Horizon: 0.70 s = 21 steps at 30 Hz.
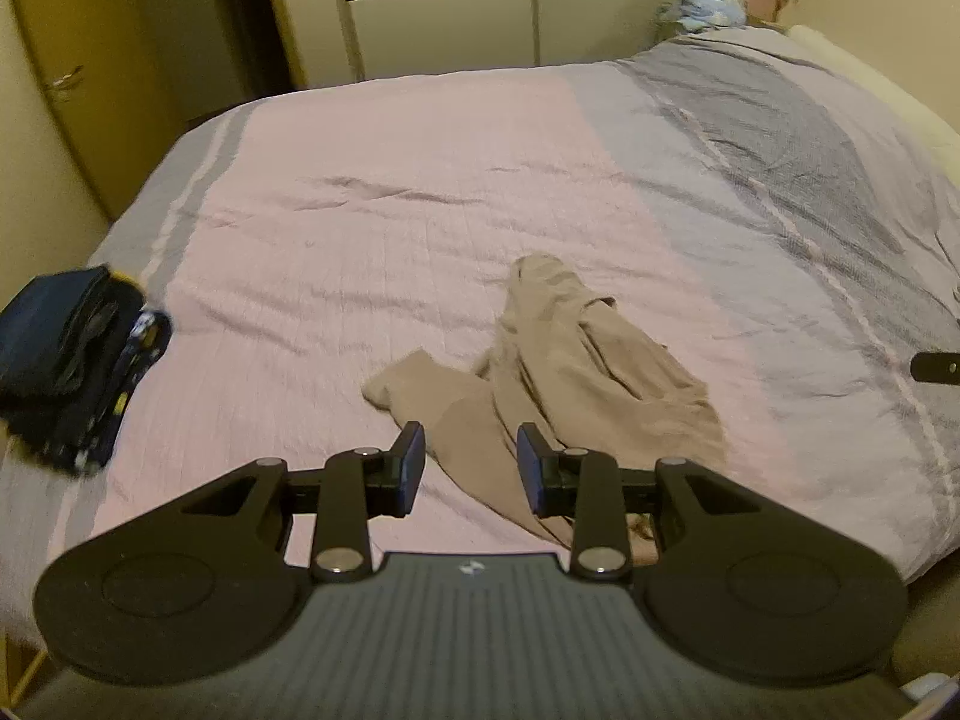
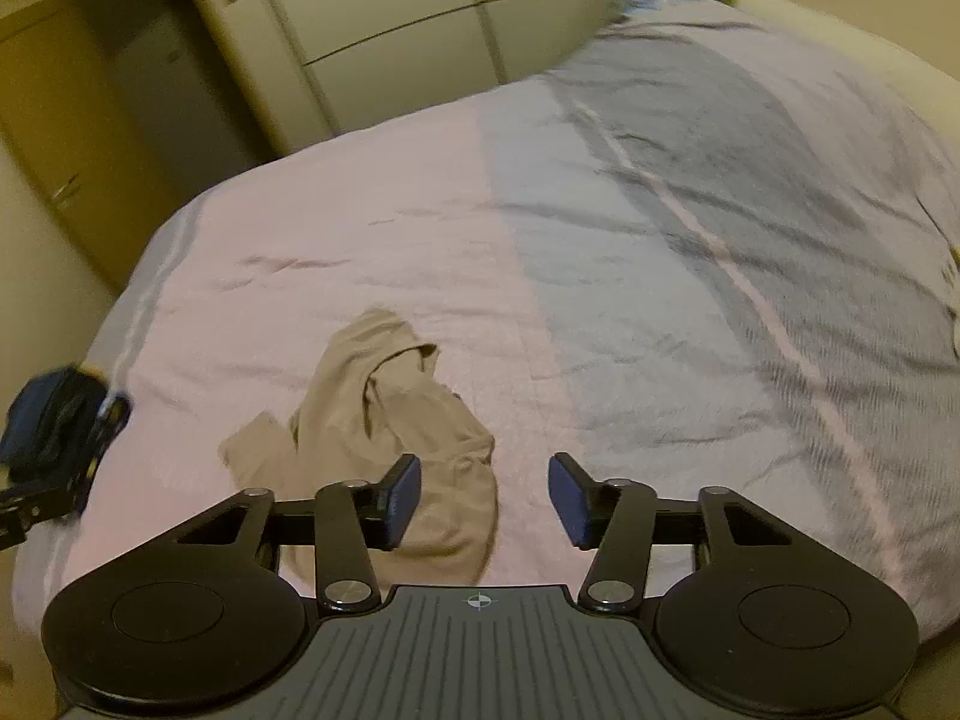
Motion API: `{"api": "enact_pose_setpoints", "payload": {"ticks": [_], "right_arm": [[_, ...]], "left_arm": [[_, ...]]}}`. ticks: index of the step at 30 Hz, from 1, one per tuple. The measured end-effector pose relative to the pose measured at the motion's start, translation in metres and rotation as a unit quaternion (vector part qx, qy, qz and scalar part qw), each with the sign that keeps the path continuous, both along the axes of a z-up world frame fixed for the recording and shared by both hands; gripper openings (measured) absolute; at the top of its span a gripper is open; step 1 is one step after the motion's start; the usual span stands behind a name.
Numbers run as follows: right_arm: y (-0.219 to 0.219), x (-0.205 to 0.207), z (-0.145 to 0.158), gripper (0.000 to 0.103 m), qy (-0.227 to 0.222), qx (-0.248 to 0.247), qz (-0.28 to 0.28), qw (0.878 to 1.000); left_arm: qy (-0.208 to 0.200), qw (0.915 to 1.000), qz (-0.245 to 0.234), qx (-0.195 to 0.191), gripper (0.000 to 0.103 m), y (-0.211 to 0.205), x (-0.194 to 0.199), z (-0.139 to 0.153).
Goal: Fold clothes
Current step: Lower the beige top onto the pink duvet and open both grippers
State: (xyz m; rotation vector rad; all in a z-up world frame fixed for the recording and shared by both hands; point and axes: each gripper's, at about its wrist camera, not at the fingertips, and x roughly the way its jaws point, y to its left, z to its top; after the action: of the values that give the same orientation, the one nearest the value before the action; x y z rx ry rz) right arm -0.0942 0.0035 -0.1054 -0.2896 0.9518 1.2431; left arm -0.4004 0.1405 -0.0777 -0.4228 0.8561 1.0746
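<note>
A: From the left wrist, why was the left gripper (image 1: 471,468) released, holding nothing?
B: The crumpled beige garment (image 1: 558,360) lay unfolded near it on the bed (image 1: 360,180).
A: From the right wrist?
B: The right gripper (image 2: 486,501) gaped empty too, garment (image 2: 384,420) near-left.

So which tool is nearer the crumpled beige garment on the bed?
Left. The left tool hangs open directly above the crumpled beige garment, cloth showing between its fingers. The right tool, also open, sits off the garment's right edge, over bare bedspread.
</note>
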Motion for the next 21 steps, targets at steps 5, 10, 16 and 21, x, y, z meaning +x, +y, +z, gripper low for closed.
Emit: {"api": "enact_pose_setpoints", "payload": {"ticks": [5,10,16,21], "right_arm": [[0.024,-0.032,-0.023,0.039,0.022,-0.038,-0.068,0.997],[0.037,-0.064,-0.053,0.019,0.036,-0.061,-0.135,0.988],[0.03,-0.065,-0.096,0.02,0.096,-0.07,-0.223,0.968],[0.034,-0.056,-0.139,0.024,0.117,-0.074,-0.268,0.953]], "left_arm": [[0.006,0.9974,-0.068,-0.025,0.029,0.065,-0.03,-0.014],[0.015,0.9898,-0.135,-0.044,0.029,0.112,-0.044,-0.042],[0.018,0.9781,-0.188,-0.087,0.029,0.155,-0.034,-0.085],[0.022,0.9694,-0.222,-0.103,0.029,0.178,-0.013,-0.12]]}}
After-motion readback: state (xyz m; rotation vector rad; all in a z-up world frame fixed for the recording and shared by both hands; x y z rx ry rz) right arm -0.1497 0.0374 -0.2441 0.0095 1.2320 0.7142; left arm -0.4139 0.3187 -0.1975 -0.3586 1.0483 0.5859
